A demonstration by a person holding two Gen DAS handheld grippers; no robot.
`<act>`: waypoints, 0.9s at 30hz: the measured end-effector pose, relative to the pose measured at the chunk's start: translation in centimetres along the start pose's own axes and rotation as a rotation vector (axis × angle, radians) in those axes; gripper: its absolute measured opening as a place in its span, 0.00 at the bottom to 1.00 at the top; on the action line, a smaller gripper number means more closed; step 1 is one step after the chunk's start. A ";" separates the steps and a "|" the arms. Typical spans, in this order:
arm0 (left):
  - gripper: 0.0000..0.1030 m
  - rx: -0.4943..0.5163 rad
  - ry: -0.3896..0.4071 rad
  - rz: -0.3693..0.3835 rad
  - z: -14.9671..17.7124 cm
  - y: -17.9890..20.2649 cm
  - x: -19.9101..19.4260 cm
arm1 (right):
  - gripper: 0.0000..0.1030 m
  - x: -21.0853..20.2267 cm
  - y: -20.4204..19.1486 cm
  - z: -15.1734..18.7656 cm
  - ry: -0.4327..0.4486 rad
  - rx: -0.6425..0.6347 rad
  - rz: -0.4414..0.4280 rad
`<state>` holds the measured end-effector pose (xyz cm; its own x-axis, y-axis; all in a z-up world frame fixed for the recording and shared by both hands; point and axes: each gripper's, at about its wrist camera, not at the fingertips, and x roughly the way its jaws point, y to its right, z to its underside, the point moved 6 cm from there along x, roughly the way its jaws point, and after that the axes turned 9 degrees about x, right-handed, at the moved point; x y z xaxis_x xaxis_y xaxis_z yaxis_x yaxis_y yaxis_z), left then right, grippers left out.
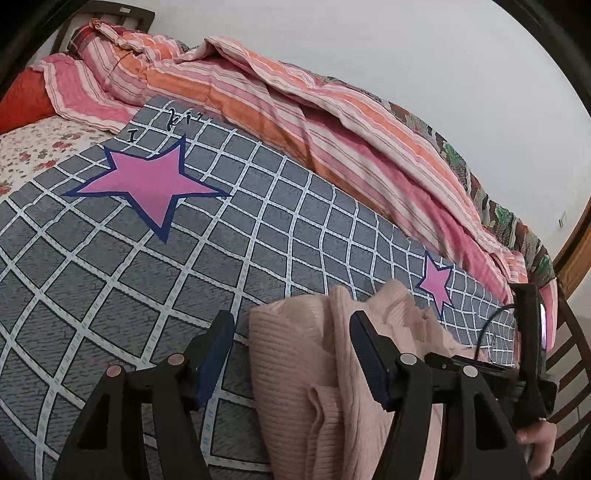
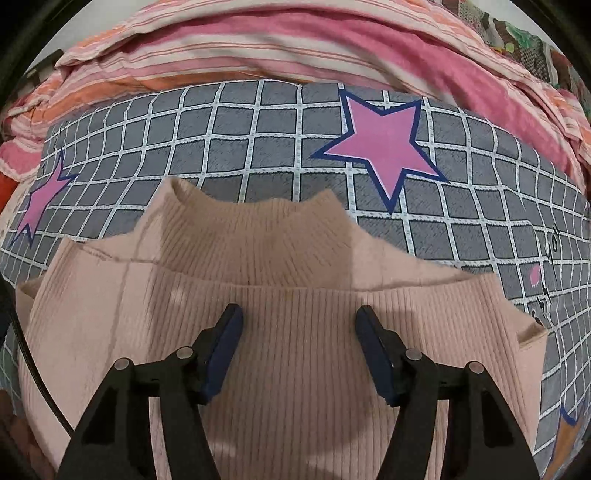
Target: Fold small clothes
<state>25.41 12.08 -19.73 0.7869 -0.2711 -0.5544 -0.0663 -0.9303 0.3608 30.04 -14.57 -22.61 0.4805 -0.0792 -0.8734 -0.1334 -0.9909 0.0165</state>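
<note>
Right wrist view: right gripper (image 2: 297, 332) points down over a pink ribbed sweater (image 2: 280, 306) laid on the grey checked bedsheet (image 2: 229, 147), jaws apart, nothing pinched between the blue pads (image 2: 221, 354), knit visible in the gap between them. Sweater lies with its high collar (image 2: 255, 225) at the far edge, shoulders spreading left and right, body running toward the near edge under the gripper. Cannot tell if the fingertips touch the fabric or hang just above it. Pink star (image 2: 384, 144) printed on the sheet far right of the collar, another star (image 2: 40, 199) at far left. Striped pink-orange quilt (image 2: 258, 40) bunched along the far side of the bed. Left wrist view: left gripper (image 1: 291, 332) also has its jaws spread, no cloth clamped; left finger is over bare sheet (image 1: 110, 277), right finger is in front of the sweater (image 1: 295, 369), which looks bunched and folded here at the near right. Contact with the cloth not clear. Right-hand tool body (image 1: 532, 350) with a cable shows at far right, and a person's fingers (image 1: 535, 435) wrap its handle at the near right edge. Big pink star (image 1: 147, 184) on the sheet to the far left, striped quilt (image 1: 295, 122) heaped behind, floral sheet (image 1: 44, 147) and headboard (image 1: 110, 18) at far left
</note>
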 end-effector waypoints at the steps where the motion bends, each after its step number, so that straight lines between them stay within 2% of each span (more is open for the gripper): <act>1: 0.61 0.002 0.000 0.001 0.0 0.1 -0.1 | 0.60 -0.1 0.0 0.2 -0.003 -0.002 0.000; 4: 0.63 0.026 -0.001 0.014 0.0 0.6 -0.3 | 0.59 -1.3 0.1 1.5 -0.014 -0.011 -0.006; 11: 0.65 0.117 0.005 0.058 0.4 2.8 -1.5 | 0.57 -6.0 0.2 6.2 0.025 -0.051 -0.008; 14: 0.65 0.127 0.010 0.067 0.5 3.2 -2.1 | 0.57 -7.4 0.6 8.4 0.071 -0.066 0.027; 18: 0.66 0.180 0.022 0.057 1.0 4.0 -2.9 | 0.57 -9.0 0.5 10.7 0.128 -0.064 0.045; 21: 0.66 0.205 0.030 0.047 1.3 4.2 -3.2 | 0.57 -9.3 0.6 12.0 0.129 -0.074 0.053; 27: 0.66 0.233 0.051 0.013 1.7 4.2 -3.5 | 0.57 -9.6 1.4 13.9 0.147 -0.050 0.010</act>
<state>21.28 8.70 -17.56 0.8145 -0.2759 -0.5103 -0.2115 -0.9603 0.1816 13.16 -13.72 -20.93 0.6019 -0.1005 -0.7922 -0.0973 -0.9939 0.0522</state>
